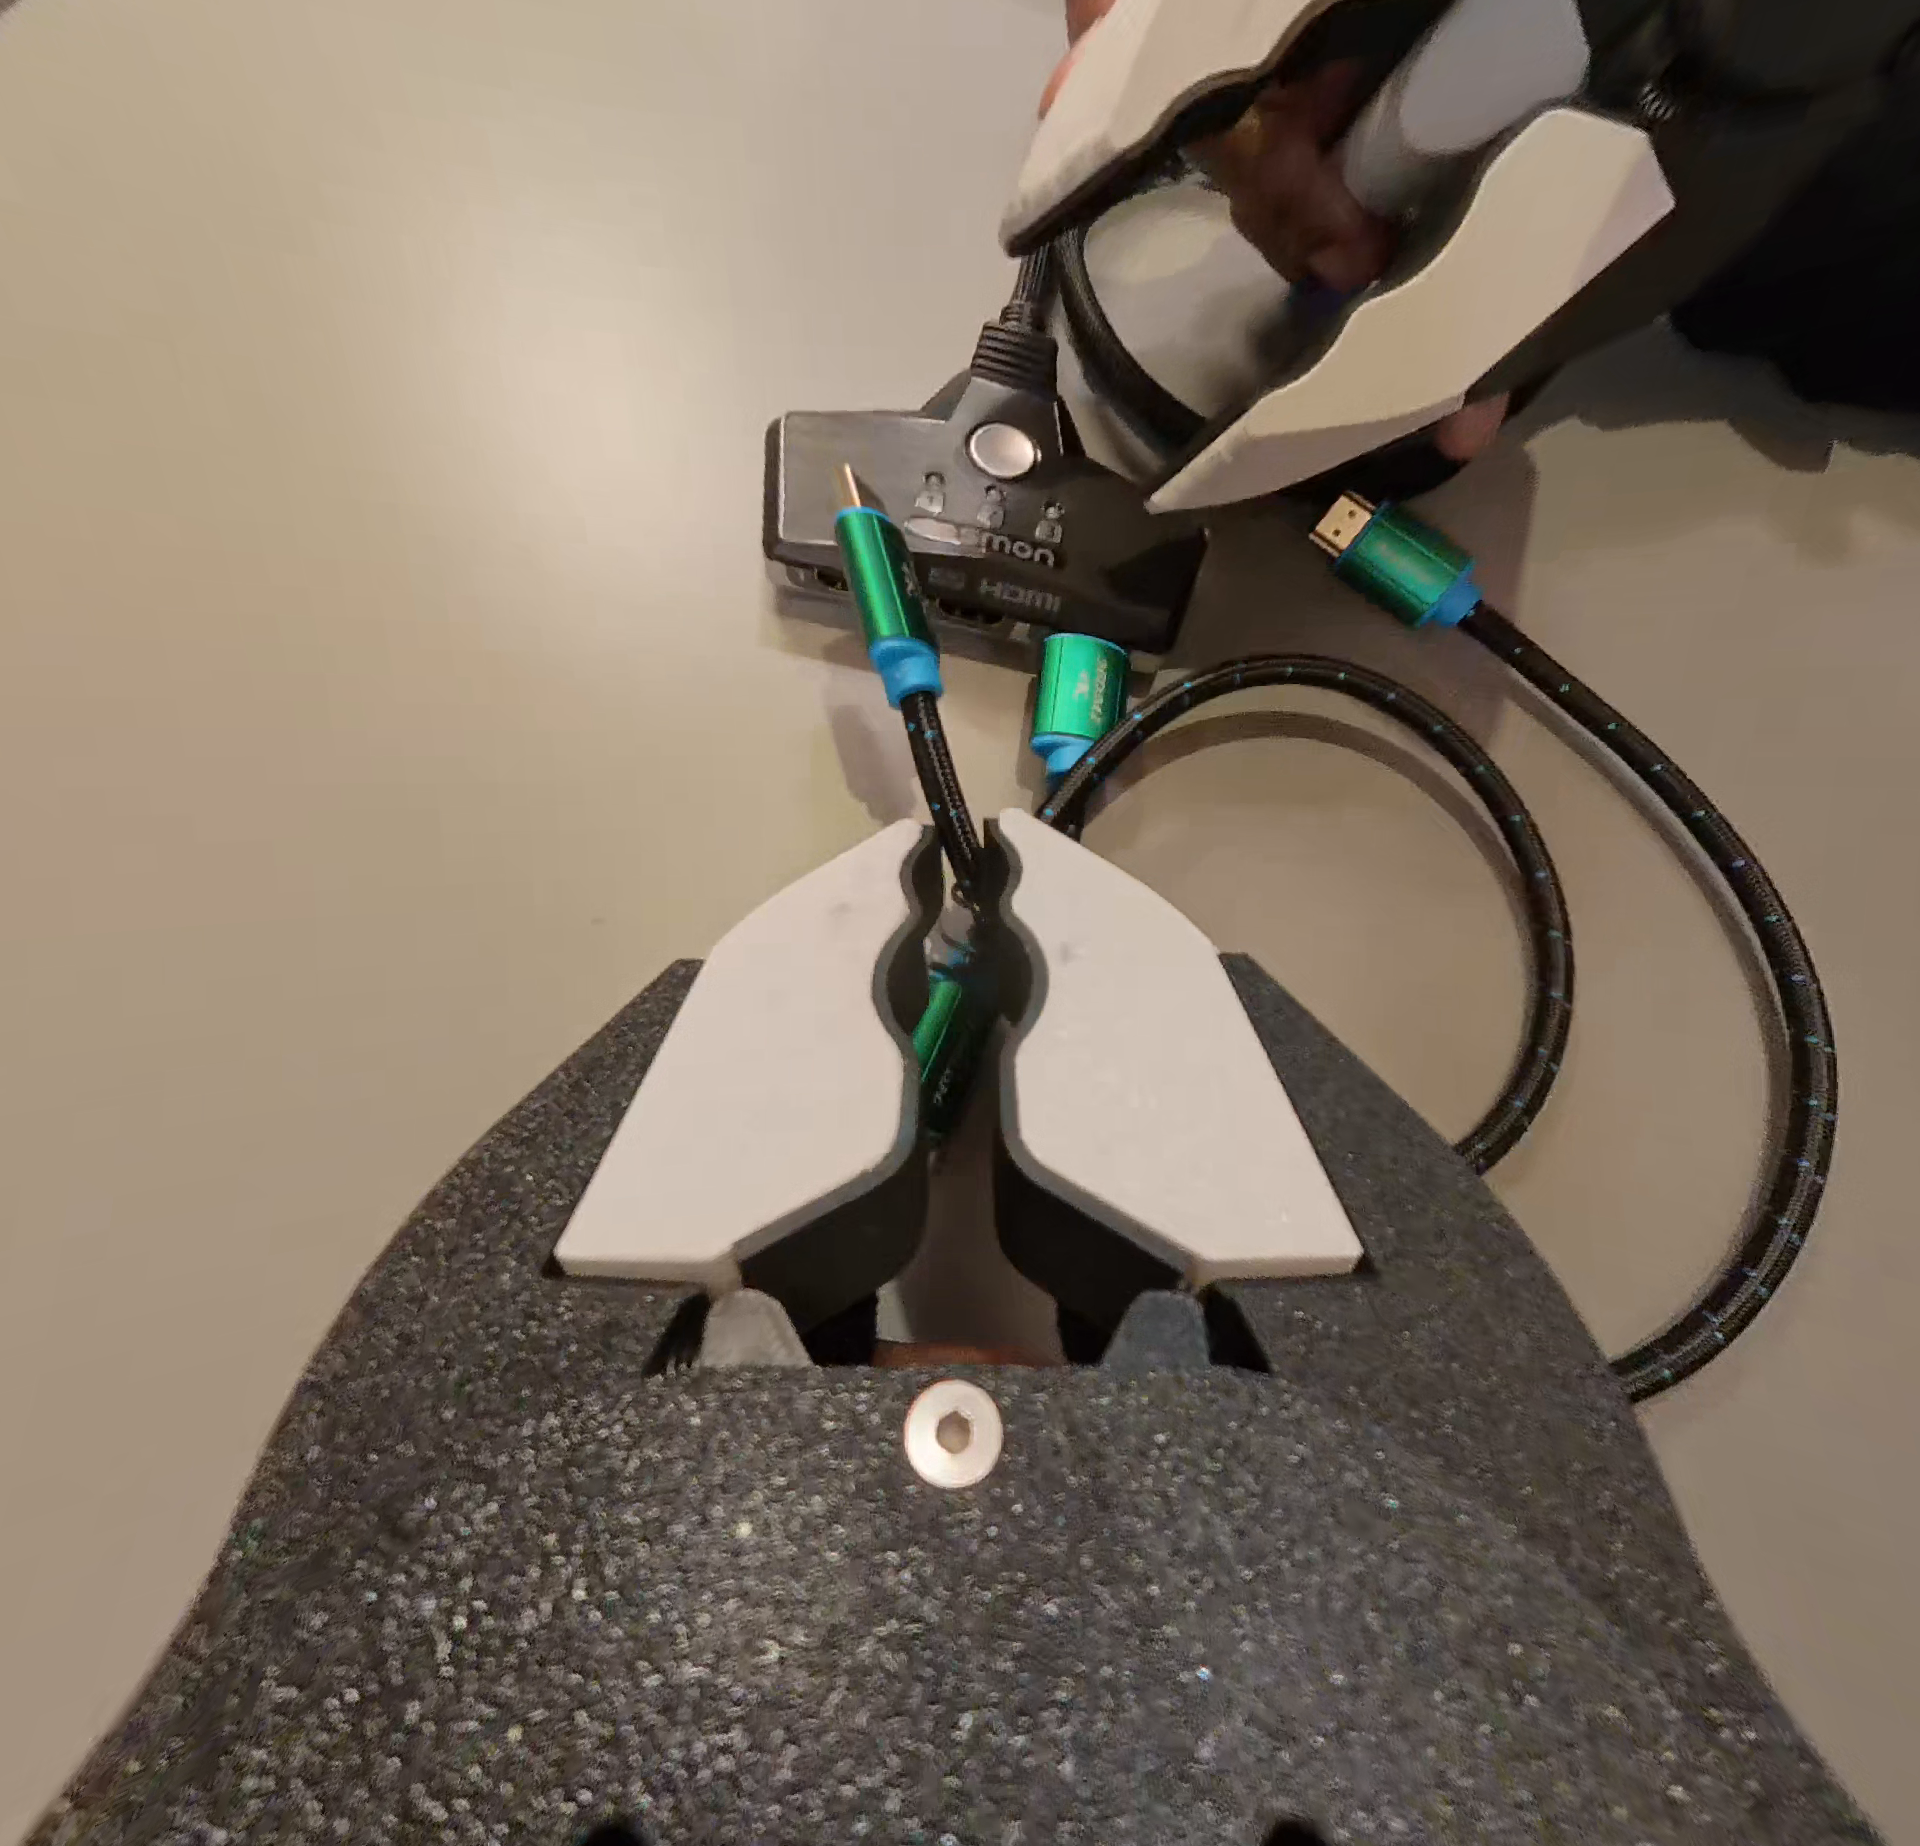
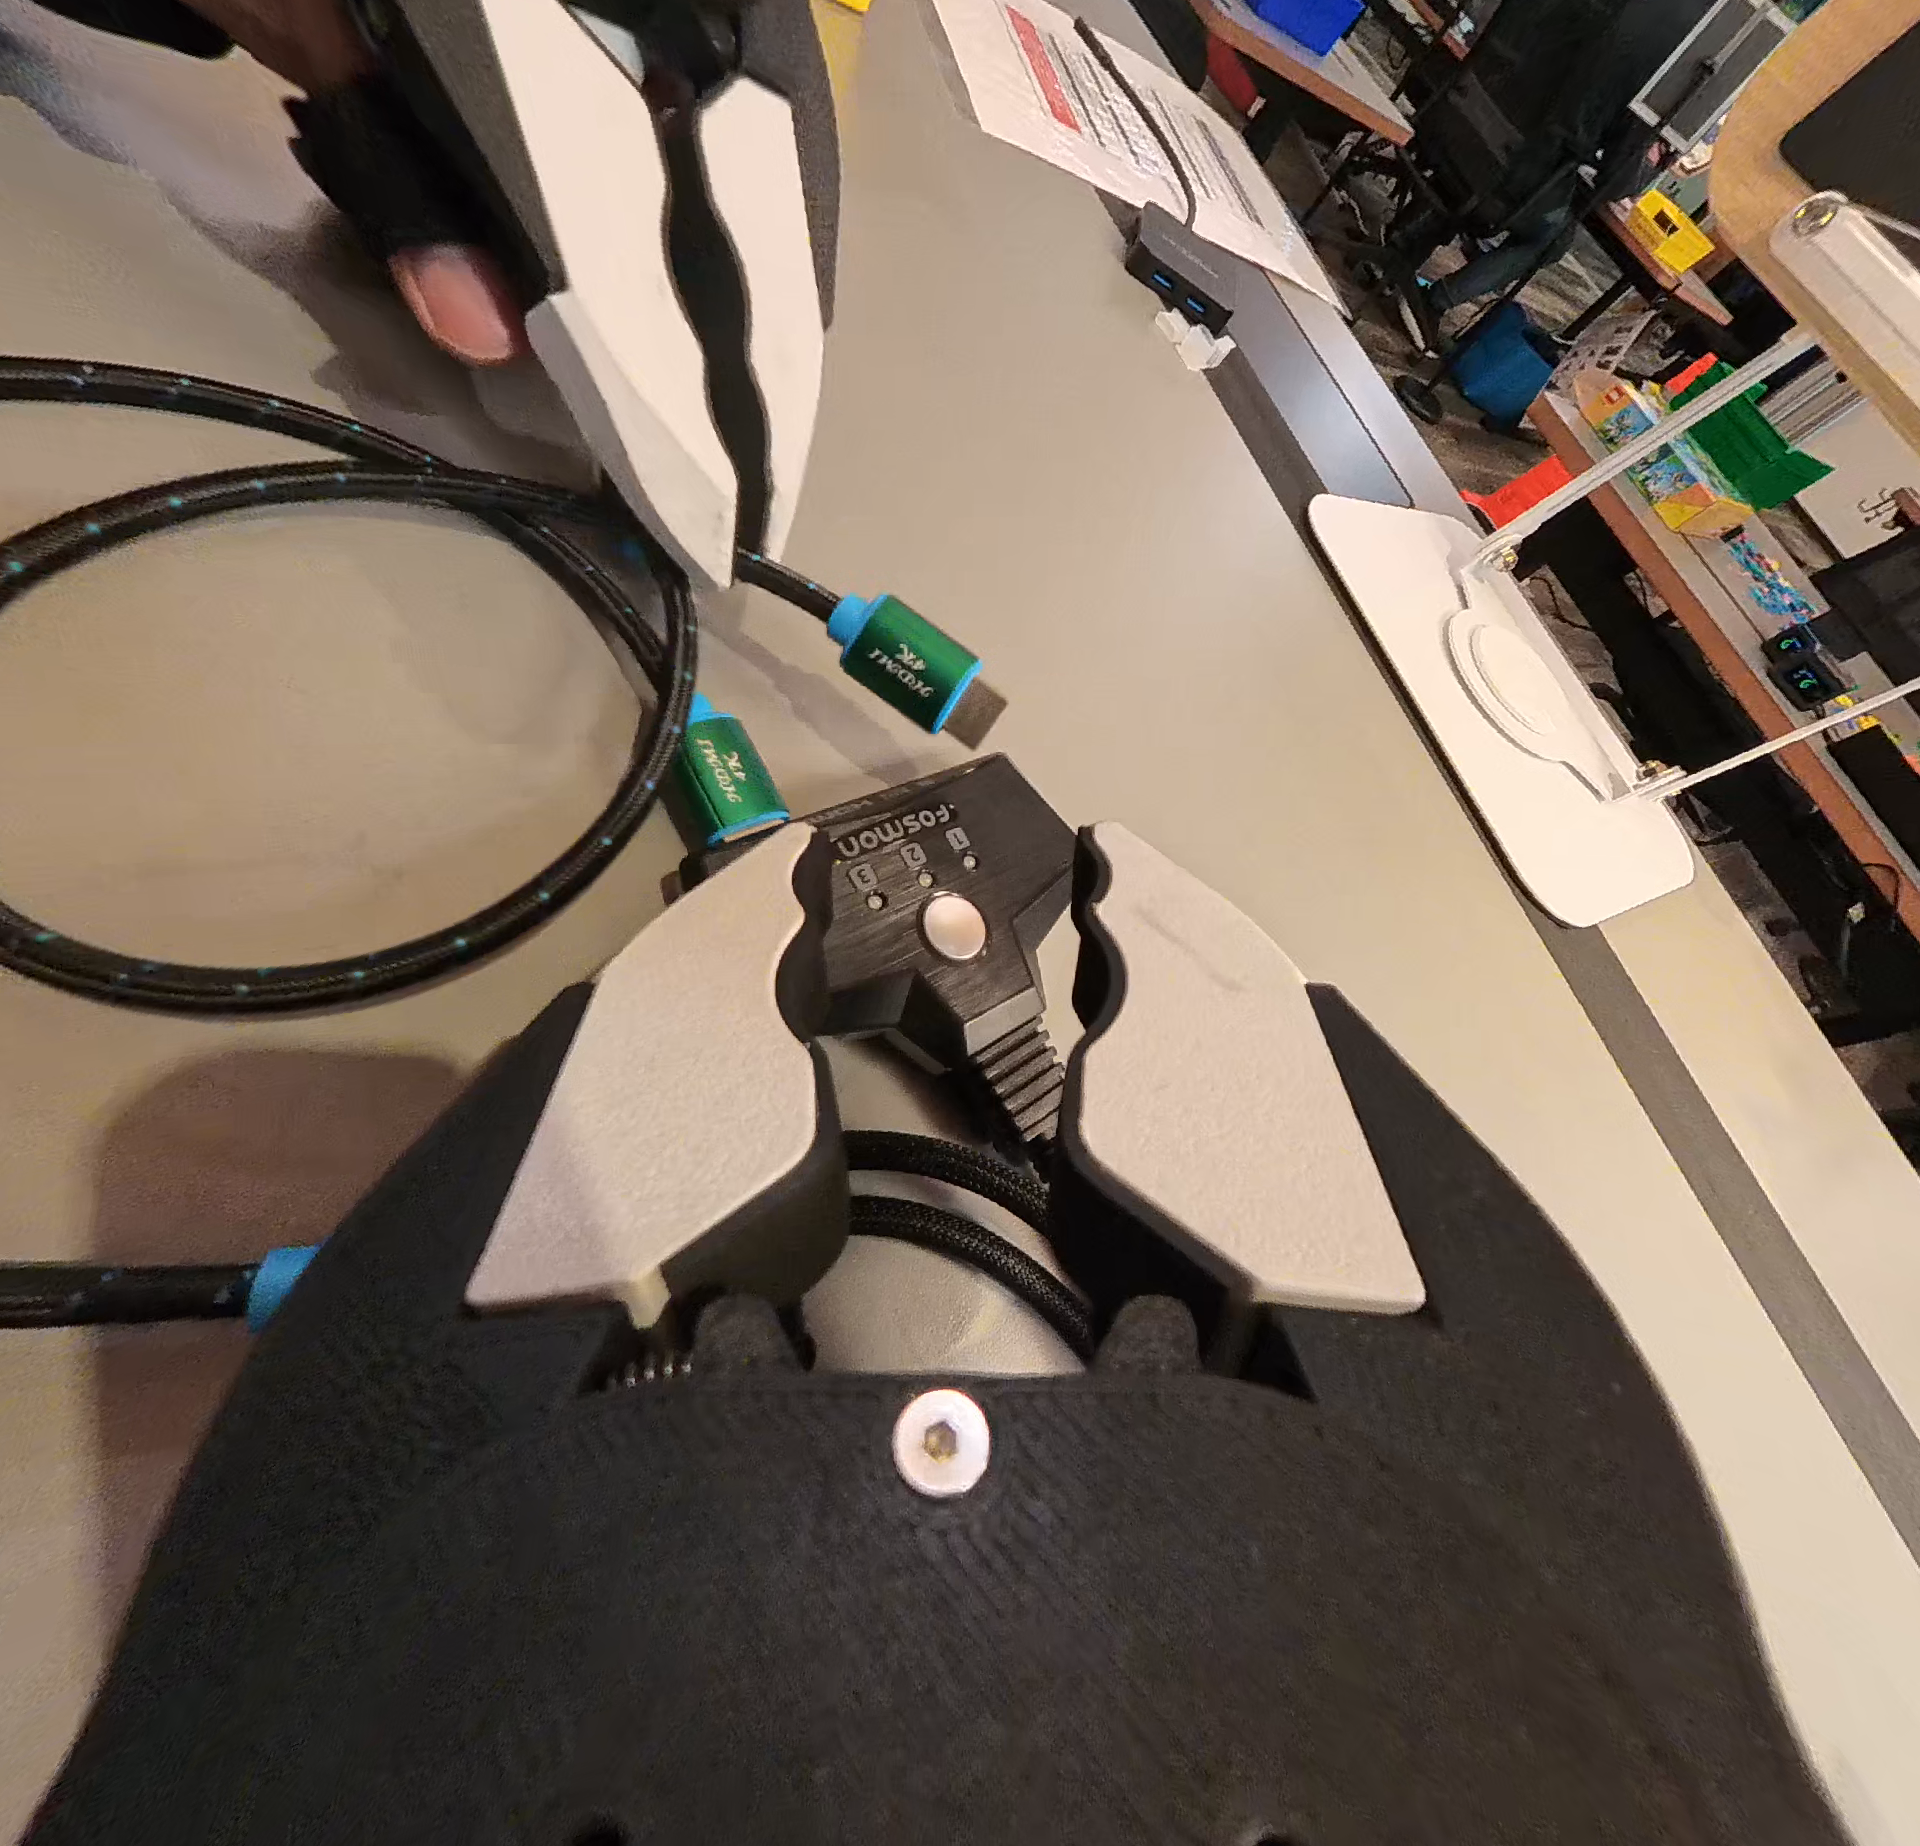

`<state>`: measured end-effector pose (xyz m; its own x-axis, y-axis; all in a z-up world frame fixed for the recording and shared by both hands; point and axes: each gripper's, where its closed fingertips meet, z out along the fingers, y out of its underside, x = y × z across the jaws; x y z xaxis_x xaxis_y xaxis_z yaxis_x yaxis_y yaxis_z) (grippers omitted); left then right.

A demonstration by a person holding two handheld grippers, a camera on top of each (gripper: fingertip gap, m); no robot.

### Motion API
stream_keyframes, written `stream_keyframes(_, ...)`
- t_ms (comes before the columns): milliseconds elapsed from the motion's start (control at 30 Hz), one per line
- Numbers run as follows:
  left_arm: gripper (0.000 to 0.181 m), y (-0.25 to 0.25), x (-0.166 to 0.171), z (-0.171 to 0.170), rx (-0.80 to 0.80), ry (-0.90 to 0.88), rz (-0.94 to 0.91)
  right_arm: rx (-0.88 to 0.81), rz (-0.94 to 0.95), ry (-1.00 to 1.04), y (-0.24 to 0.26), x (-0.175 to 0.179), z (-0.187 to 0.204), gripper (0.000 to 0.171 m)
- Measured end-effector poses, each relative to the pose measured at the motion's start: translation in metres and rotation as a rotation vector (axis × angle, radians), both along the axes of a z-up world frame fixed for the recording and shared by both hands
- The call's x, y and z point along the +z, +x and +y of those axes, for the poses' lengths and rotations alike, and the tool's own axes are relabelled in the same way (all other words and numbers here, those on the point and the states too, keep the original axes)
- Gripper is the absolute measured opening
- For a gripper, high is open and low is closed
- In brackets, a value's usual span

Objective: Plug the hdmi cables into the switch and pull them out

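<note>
A plain grey table [image 1: 416, 342] carries everything. Only the right wrist view shows the room: a printed sheet [image 2: 1122, 103] and a small hub [image 2: 1184, 258] at the table's far edge, a white stand base [image 2: 1496, 716], and beyond them cluttered benches with coloured bins.

The switch [image 2: 935, 892] lies flat on the table. The right gripper [image 2: 940, 866] has its fingers spread around the switch's narrow rear end (touching or merely flanking, I cannot tell). The switch's own lead curls back between the fingers and is hidden below.

The left gripper [image 1: 961, 840] is closed on a braided cable [image 1: 940, 757] just behind its plug [image 1: 883, 591], which points at the switch with its tip in the air, short of the ports. Another green plug [image 1: 940, 1053] sits deep between the fingers, mostly hidden.

A second plug [image 1: 1070, 700] is at the switch's front face; whether it is fully seated is hard to make out. A third plug [image 1: 1397, 560] lies loose beside the switch, which the right wrist view cuts off. The ports show only in the left wrist view.
</note>
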<state>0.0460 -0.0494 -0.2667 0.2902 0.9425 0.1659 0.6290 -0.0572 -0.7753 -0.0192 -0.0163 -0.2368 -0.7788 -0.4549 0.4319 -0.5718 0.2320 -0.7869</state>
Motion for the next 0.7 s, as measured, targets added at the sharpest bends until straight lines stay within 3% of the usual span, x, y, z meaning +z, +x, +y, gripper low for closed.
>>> stream_keyframes(233, 0.007, 0.002, 0.001, 0.005, -0.046, -0.007, 0.005, 0.020, 0.084, 0.003, -0.004, 0.005, -0.008, 0.045)
stream_keyframes(567, 0.007, -0.002, 0.015, 0.001, -0.183, 0.223, -0.013, 0.165, 0.435, -0.090, 0.004, 0.006, -0.038, 0.051)
stream_keyframes(700, 0.007, -0.002, 0.013, 0.008, -0.236, 0.269, -0.032, 0.207, 0.524, -0.174, 0.016, 0.000, -0.039, 0.044)
